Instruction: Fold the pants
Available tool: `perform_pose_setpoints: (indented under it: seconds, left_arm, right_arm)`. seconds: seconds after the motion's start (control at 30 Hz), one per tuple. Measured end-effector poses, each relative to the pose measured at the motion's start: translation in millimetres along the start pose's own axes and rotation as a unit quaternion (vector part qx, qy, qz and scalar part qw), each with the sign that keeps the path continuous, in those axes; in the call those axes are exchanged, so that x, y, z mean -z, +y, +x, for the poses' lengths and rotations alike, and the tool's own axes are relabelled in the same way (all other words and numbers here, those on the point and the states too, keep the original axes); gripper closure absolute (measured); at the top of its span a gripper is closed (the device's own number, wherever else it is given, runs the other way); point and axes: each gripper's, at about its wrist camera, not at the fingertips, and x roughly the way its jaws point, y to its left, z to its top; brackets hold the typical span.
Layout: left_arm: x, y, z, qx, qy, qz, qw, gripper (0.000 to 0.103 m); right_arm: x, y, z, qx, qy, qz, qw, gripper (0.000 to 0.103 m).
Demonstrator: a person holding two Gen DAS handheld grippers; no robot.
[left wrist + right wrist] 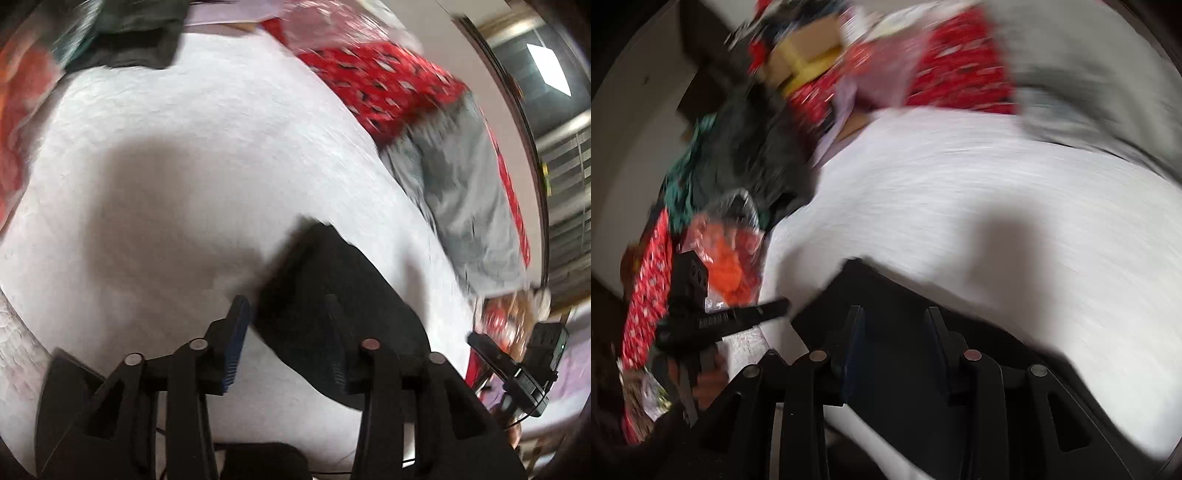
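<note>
Black pants (332,295) lie on the white bed cover (166,166), right in front of the left gripper (286,317); cloth sits btwn its parted fingers, pads not visibly pressing. Right gripper (895,332): same black cloth under and btwn its fingers, gap moderate, can't tell if it pinches. Everything blurred.

No containers seen clearly; a clear bag (733,251) w/ orange stuff inside lies left of right gripper.

Left view only: grey garment (465,192) far right. Right view only: cardboard box (809,55) far ahead.
</note>
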Motion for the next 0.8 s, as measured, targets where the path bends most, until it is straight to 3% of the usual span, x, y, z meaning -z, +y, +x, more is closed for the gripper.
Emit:
perform_pose_setpoints:
  seconds: [0.2, 0.33, 0.43, 0.57, 0.8]
  left_arm:
    - [36.4, -100.0, 48.2, -0.003, 0.061, 0.109, 0.9922, 0.06]
    - [63.7, -169.3, 86.6, -0.019, 0.112, 0.187, 0.9759, 0.06]
    - [66.4, -203.3, 106.7, -0.033, 0.133, 0.212, 0.9675, 0.06]
    - [49.7, -221.4, 124.9, -0.034, 0.162, 0.192, 0.9673, 0.06]
    - [41.6, -242.9, 157.8, -0.057, 0.22, 0.188, 0.9555, 0.059]
  right_arm:
    - [98.5, -105.8, -124.8, 0.087, -0.07, 0.118, 0.987, 0.058]
    - [175.6, -174.0, -188.3, 0.125, -0.113, 0.215, 0.962, 0.058]
    - [218.6, -216.9, -217.1, 0.138, -0.137, 0.28, 0.94, 0.058]
    - [239.0, -244.7, -211.5, 0.117, -0.135, 0.318, 0.931, 0.058]
    - [231.5, -259.6, -175.6, 0.097, -0.118, 0.31, 0.938, 0.058]
